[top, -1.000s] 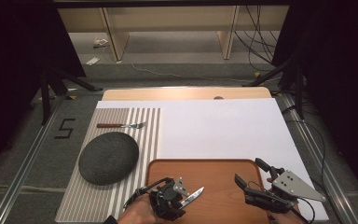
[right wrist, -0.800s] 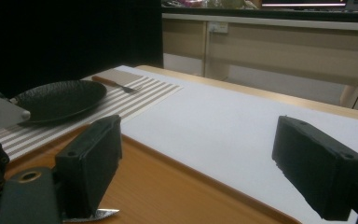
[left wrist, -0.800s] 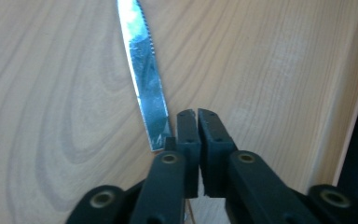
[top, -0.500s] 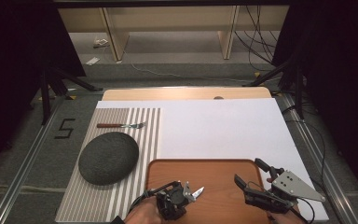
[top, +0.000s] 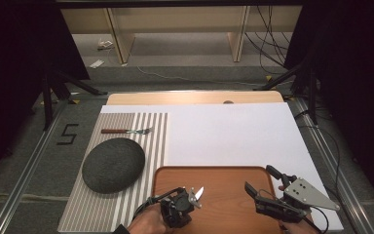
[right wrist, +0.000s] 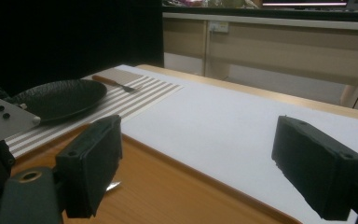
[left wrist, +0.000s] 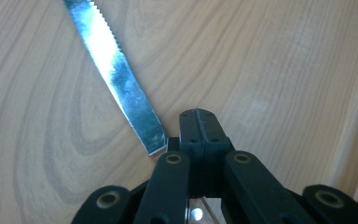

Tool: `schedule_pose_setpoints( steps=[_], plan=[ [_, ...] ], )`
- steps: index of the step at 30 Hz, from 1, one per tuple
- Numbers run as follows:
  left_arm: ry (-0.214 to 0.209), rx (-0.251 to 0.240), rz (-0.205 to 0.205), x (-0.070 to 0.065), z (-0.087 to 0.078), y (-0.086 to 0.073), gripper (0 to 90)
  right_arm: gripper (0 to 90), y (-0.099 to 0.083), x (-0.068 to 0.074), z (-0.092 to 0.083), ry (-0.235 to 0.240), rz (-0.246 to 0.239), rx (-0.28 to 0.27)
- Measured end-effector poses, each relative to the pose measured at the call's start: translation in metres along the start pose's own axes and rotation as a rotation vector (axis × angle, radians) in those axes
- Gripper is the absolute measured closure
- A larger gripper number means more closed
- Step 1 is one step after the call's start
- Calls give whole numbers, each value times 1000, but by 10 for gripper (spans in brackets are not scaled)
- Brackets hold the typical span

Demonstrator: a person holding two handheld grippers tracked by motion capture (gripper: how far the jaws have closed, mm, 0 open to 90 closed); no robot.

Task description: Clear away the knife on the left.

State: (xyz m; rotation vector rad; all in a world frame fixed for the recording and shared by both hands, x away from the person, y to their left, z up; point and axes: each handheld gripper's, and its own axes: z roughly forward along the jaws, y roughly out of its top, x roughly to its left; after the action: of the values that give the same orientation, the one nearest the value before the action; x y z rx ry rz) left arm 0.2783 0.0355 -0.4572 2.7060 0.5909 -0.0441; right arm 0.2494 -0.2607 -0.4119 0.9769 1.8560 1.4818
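High view: at the bottom centre, the left gripper (top: 191, 196) sits over the near left part of the wooden tray (top: 224, 178), and the bright tip of a knife (top: 199, 192) sticks out up and to the right of it. Its jaws have just been closing. At the lower right, the right gripper (top: 263, 186) stands open with nothing between its jaws.

Left gripper view: the jaws are pressed together at bottom centre. The knife's shiny serrated blade (left wrist: 116, 77) runs from their left side to the upper left, over the wood grain. Whether the pads pinch it, I cannot tell.

Right gripper view: the jaws stand wide apart over the tray's edge (right wrist: 177, 168). A dark plate (right wrist: 60, 99) lies at the left.
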Motion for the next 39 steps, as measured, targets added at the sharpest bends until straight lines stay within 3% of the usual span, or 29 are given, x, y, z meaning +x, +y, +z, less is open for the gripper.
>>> schedule_pose_setpoints(
  steps=[5,13,18,39],
  plan=[
    [22,30,10,0,-2,-1,895,174,0,0,0,-1,-2,-2],
    [15,51,-11,8,-5,-6,895,174,0,0,0,-1,-4,-2],
    [28,36,-49,15,-6,-9,895,175,0,0,0,-2,-4,-3],
    [101,36,-144,43,-15,-21,895,174,0,0,0,-1,-8,-2]
  ],
)
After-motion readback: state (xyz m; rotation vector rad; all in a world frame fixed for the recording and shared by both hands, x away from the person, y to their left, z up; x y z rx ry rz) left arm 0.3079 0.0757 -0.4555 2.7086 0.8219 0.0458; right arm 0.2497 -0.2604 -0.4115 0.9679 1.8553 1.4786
